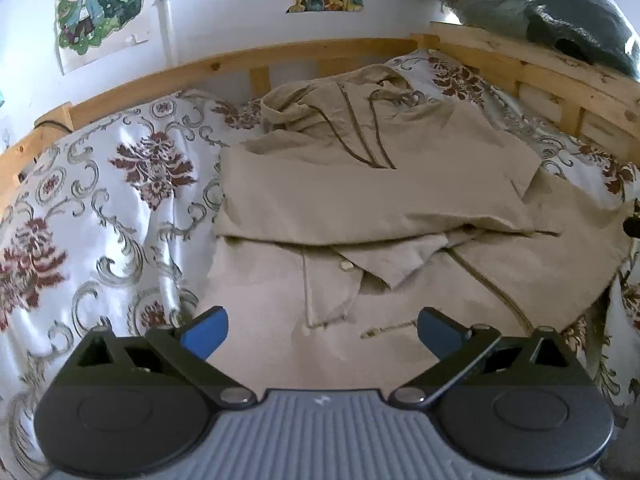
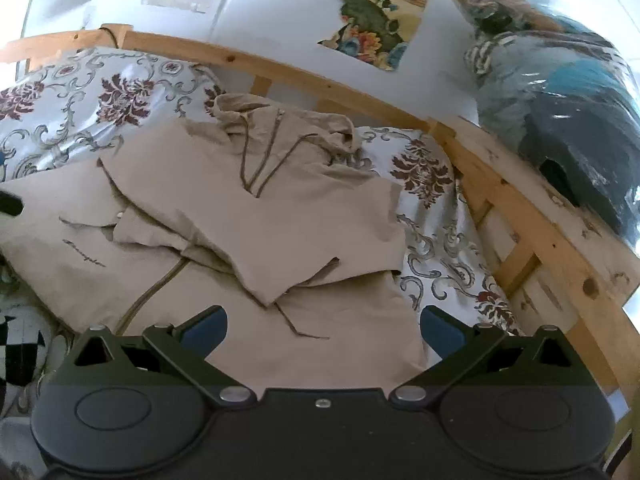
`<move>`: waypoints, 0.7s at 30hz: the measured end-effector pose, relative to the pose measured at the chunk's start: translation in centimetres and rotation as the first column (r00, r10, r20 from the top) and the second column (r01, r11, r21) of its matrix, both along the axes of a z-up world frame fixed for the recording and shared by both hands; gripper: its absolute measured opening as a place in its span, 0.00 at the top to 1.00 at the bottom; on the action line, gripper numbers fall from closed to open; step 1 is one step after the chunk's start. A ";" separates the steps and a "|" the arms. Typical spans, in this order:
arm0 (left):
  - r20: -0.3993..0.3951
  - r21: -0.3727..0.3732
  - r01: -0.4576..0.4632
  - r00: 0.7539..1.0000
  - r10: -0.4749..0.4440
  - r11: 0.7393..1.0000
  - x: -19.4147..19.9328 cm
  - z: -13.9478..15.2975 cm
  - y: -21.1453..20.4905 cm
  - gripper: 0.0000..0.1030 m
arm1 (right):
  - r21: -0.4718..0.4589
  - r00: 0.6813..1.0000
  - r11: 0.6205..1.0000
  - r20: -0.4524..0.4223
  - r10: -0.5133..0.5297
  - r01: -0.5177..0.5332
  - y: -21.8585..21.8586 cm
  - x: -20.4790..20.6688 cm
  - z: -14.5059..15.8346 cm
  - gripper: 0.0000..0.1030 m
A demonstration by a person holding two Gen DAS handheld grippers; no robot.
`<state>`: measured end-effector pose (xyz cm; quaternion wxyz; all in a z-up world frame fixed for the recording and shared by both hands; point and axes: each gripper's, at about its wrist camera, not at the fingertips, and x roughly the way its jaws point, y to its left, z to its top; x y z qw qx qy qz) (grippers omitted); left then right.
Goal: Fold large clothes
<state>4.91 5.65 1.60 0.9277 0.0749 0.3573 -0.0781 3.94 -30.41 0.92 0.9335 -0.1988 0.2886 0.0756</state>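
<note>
Beige hooded jacket [image 1: 360, 200] lies partly folded on floral bedspread [image 1: 100, 200], sleeves crossed over the body, hood w/ drawstrings toward wooden bed rail [image 1: 240, 64]. Left gripper [image 1: 322, 334] & right gripper [image 2: 323, 332] both hover over its near edge, jaws wide apart, nothing btwn them. Posters [image 1: 96, 4] on wall behind.

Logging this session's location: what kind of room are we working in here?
Most likely a bedroom. A beige hooded jacket lies on a floral-patterned bedspread inside a wooden bed frame, with cartoon posters on the white wall behind.
</note>
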 end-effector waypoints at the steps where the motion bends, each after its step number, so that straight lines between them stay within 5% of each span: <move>1: 0.001 0.008 0.000 1.000 0.000 1.000 0.4 0.4 0.0 0.01 | 0.006 1.000 1.000 -0.002 0.000 0.000 -0.1 0.2 0.0 0.01; 13: -0.022 0.080 -0.152 0.988 0.154 0.985 10.1 6.3 2.2 0.01 | 0.162 0.991 0.984 0.092 -0.093 0.077 -2.5 4.9 1.3 0.01; 21: -0.012 0.116 -0.203 0.979 0.206 0.972 22.0 8.7 3.1 0.01 | 0.207 0.991 0.978 0.131 0.003 -0.030 -3.2 14.1 2.9 0.01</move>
